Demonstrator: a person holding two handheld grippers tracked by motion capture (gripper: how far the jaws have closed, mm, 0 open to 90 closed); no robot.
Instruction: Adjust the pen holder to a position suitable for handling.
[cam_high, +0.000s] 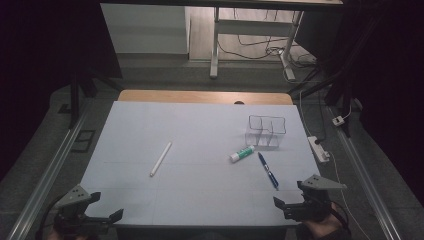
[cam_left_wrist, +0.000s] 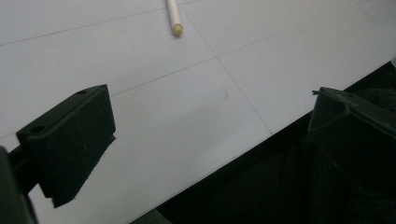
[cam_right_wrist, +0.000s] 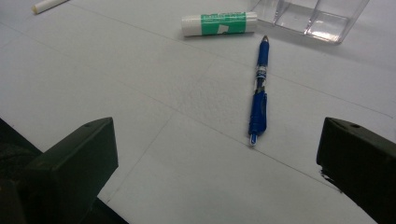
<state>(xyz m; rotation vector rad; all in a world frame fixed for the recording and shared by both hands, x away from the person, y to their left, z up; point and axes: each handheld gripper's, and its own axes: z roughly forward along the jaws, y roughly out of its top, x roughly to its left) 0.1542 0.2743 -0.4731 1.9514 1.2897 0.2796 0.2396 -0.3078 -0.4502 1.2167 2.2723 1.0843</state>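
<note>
- Right gripper (cam_high: 295, 204): at the near right corner of the table (cam_high: 200, 125), held by a hand at the bottom edge. Jaws spread wide, nothing between them.
- Left gripper (cam_high: 95, 212): at the near left corner. Jaws likewise spread, empty.
- Pen (cam_high: 268, 170): blue, lying flat on the white sheet, apart from both grippers. In the right gripper view the pen (cam_right_wrist: 258, 100) lies ahead of the jaws and between their lines, its near end toward the gripper and its far end toward the glue stick (cam_right_wrist: 219, 24).
- Long axis: the pen runs nearly along the right gripper's line of sight, tilted slightly. Judgement: jaws closing sideways would meet the barrel across its width, a favourable setting; a forward and downward reach is what remains.
- Nearer hand: the right, clearly. The left gripper is well apart from the pen, across the table.
- White stick (cam_high: 160, 158): lies left of centre, slanted. In the left gripper view its end (cam_left_wrist: 174, 18) shows ahead of the left jaws; the left hand is the nearer for that item.
- Glue stick (cam_high: 242, 153): just beside the pen's far end, not touching as far as can be told.
- Clear holder (cam_high: 266, 131): upright, beyond the glue stick, seemingly empty.
- Risk, as judged: the pen may roll if nudged by one jaw first.
</note>
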